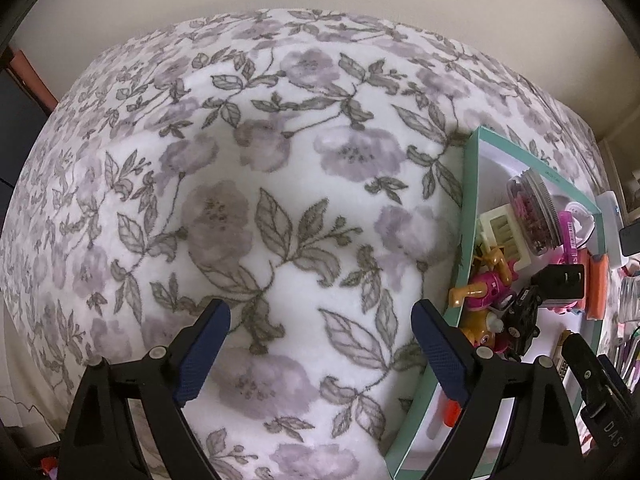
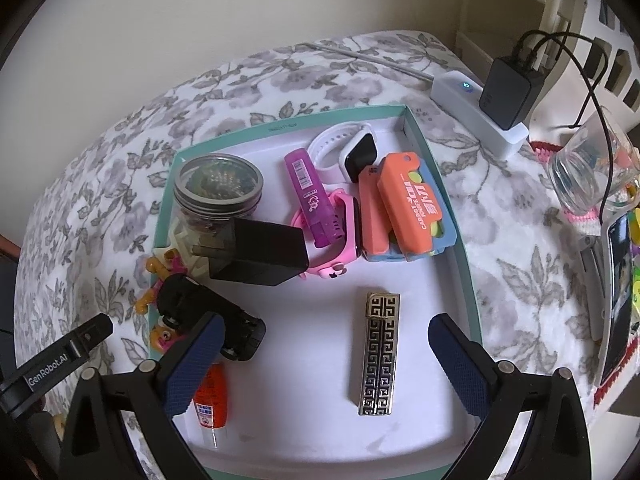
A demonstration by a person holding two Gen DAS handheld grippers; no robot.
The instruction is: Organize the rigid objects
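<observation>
Right gripper (image 2: 324,364) wide open, empty, over patterned metal bar (image 2: 378,354) lower centre: stiff, slick; pinch long sides. Left gripper (image 1: 320,344) open, empty.

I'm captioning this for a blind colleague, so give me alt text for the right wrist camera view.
The open right gripper hovers over a teal-rimmed tray on a floral blanket, with a gold-and-black patterned bar lying between its fingers. Farther back the tray holds a jar, a black charger, watches and an orange case.
</observation>
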